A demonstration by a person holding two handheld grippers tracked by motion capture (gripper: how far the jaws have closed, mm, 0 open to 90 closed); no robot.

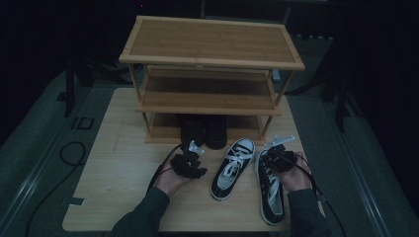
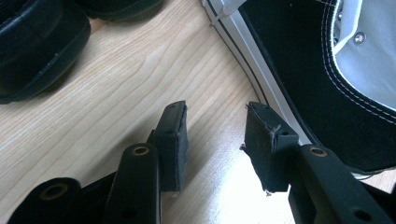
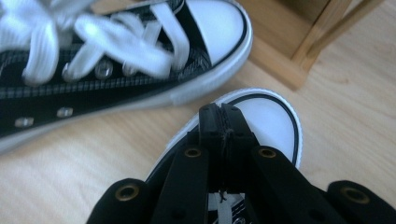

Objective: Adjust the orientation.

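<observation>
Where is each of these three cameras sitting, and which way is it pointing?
High view: above the table's near side, looking forward and down at the wooden rack; both forearms show.
Left gripper view: rides the left tongs, looking down past open jaws at the tabletop.
Right gripper view: rides the right tongs, jaws shut over the right sneaker.
All three share the left sneaker.

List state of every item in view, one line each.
left gripper: open, empty, over bare table.
right gripper: shut, above right sneaker.
left sneaker: upright on table, laced.
black shoes: paired on bottom shelf.
shoe rack: upright, upper shelves empty.
</observation>
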